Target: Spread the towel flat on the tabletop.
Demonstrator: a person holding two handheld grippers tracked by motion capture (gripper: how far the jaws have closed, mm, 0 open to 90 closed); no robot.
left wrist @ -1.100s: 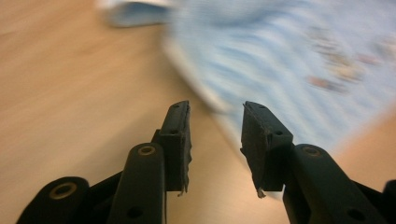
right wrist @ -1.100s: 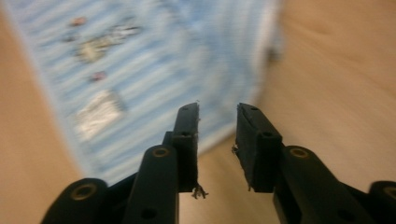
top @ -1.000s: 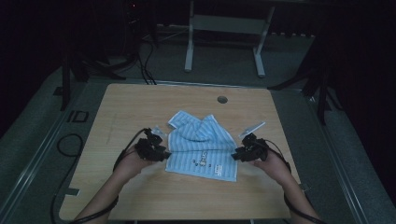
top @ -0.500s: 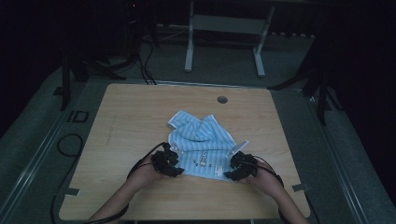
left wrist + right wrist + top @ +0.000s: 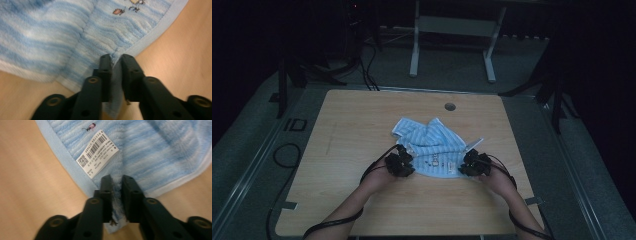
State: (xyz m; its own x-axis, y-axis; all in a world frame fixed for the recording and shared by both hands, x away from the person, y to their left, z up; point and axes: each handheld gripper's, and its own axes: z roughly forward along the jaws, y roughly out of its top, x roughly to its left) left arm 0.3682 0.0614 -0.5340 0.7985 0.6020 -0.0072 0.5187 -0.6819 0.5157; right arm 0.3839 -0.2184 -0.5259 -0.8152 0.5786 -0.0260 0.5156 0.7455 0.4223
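i see a blue striped towel [image 5: 432, 146] lying crumpled at the centre of the table [image 5: 352, 120], bunched higher toward the upper left of the high view, flatter along its lower edge. left gripper [image 5: 399, 163] sits at the towel's lower left corner, right gripper [image 5: 474, 163] at its lower right corner, both in the lower middle of the high view, forearms coming in from the bottom edge.

left gripper view: jaws pinch a fold of the towel [image 5: 75, 32] corner between them, cloth visible in the narrow gap, pale blue hem [image 5: 160, 27] running to the upper right. a small printed motif [image 5: 120, 11] sits near the top centre, too blurred to read.

right gripper view: jaws also clamp the towel [image 5: 155, 147] corner, fabric between them. a white label [image 5: 97, 153] with barcode and qr code lies on the towel just above the left jaw, tilted. bare table wood fills the left of that frame.

a round hole [image 5: 450, 106] in the table sits above the towel, well apart from it.
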